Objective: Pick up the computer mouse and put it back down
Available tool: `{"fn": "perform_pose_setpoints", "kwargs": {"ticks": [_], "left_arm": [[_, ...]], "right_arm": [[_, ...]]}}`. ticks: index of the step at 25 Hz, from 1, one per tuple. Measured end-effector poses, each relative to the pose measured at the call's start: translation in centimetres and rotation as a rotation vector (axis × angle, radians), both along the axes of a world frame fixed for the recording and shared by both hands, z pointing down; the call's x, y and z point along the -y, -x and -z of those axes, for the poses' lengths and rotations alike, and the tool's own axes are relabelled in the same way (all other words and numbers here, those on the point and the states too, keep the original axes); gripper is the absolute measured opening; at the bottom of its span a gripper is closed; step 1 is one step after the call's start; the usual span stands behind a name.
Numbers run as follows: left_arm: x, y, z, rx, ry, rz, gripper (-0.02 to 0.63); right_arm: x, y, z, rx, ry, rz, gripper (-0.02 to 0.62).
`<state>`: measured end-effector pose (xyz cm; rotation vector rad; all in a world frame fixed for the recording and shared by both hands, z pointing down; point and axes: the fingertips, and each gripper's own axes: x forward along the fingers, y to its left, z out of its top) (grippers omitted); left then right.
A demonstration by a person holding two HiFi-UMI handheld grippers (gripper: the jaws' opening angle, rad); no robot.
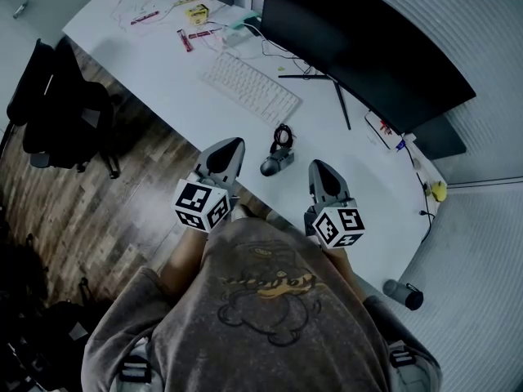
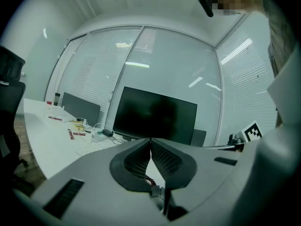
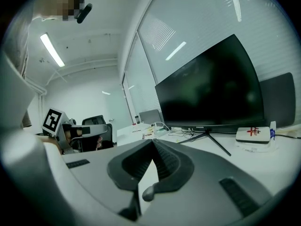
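**Both tools closed, mouse untouched between them**

The white table [image 1: 163, 96] runs ahead of both tools and away to their left. Its near edge curves past just under their tips. The dark monitor [image 1: 359, 47] stands well ahead and to the right, with the thin legs of its stand [image 1: 339, 104] splayed on the table ahead of the right tool. A black office chair [image 1: 57, 113] sits on the wood floor, far to the left of the left tool. The white keyboard [image 1: 249, 86] lies ahead of the left tool, with bare table in between.

The left tool [image 1: 231, 147] has its jaws pressed together at the tips and holds nothing. The right tool [image 1: 319, 170] is closed and empty as well. The computer mouse [image 1: 276, 163] lies on the table between the two tips, a little nearer the left one and close to the near edge. Its coiled cable [image 1: 283, 133] is bunched just beyond it.

I judge that the pick-up has not begun.

- **Closed jaws:** Brought in closed, either tool would shove the mouse instead of straddling it.
- **Table edge:** A push back toward the person could send the mouse off the table.
- **Rounded shell:** It may squirt out of a pinch taken too high.
- **Cable:** The coil could snag or drag when the mouse is lifted.

Open room lies to the right of the mouse and ahead of the right tool. The keyboard and stand legs are far enough off to leave a short lift clear.
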<state>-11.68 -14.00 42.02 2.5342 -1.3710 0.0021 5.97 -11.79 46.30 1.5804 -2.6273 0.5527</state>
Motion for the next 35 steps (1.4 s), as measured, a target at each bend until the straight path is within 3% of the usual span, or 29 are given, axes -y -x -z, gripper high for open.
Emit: {"fn": "perform_pose_setpoints", "kwargs": {"ticks": [9,12,22,35], "left_arm": [[1.1,-1.1,-0.2,0.008,-0.004,0.036,0.036],[1.0,-1.7,-0.3,0.002,-0.002,0.014,0.155],[1.6,-3.4,-0.8,-0.016,0.002,-0.014,0.308],[2.4,-7.1,-9.0,0.161,0.164,-0.127,0.344]], "right_arm": [[1.4,-1.9,0.1,0.014,-0.013,0.018,0.008],[1.5,-2.7,-0.1,0.011,-0.006,0.008,0.008],[1.6,-4.3,-0.4,0.002,0.0,-0.003,0.008],[1.0,-6.2,-0.7,0.007,0.011,-0.055,0.008]]}}
